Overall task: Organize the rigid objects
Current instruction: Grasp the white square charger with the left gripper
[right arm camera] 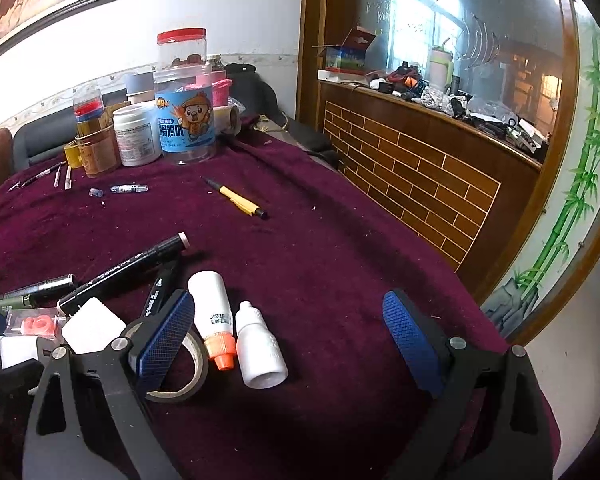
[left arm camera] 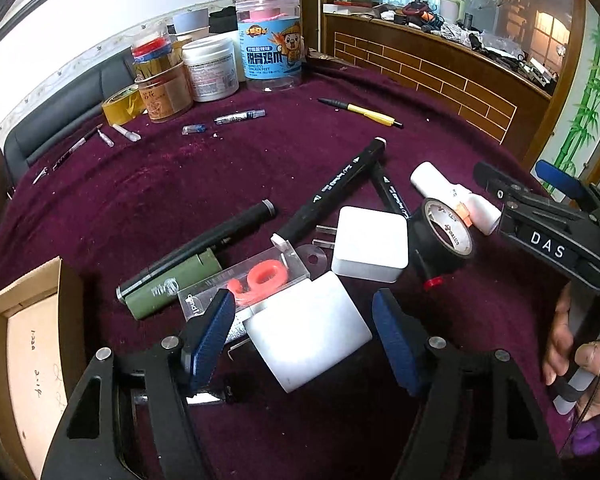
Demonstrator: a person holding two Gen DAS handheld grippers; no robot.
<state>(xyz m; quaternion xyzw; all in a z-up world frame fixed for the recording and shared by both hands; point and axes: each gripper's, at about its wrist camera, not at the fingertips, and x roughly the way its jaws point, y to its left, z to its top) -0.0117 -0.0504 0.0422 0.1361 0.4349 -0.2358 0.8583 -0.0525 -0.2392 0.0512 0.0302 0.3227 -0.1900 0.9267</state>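
Note:
My left gripper [left arm camera: 304,334] is open, its blue pads either side of a white block [left arm camera: 308,332] on the purple cloth. Beyond it lie a clear case with an orange ring [left arm camera: 256,280], a white plug charger [left arm camera: 370,244], a green cylinder [left arm camera: 172,290], black markers [left arm camera: 332,188] and a black tape roll [left arm camera: 446,236]. My right gripper [right arm camera: 290,340] is open and empty above the cloth. Between its pads lie a white dropper bottle [right arm camera: 260,354] and an orange-capped bottle [right arm camera: 214,318]. Its left pad overlaps the tape roll [right arm camera: 192,376].
An open cardboard box [left arm camera: 28,344] sits at the near left. Jars and tubs [left arm camera: 274,36] stand at the back, with a yellow tape roll [left arm camera: 122,104]. A yellow pen [left arm camera: 360,113] and small pens lie mid-table. A wooden counter [right arm camera: 420,168] borders the right side.

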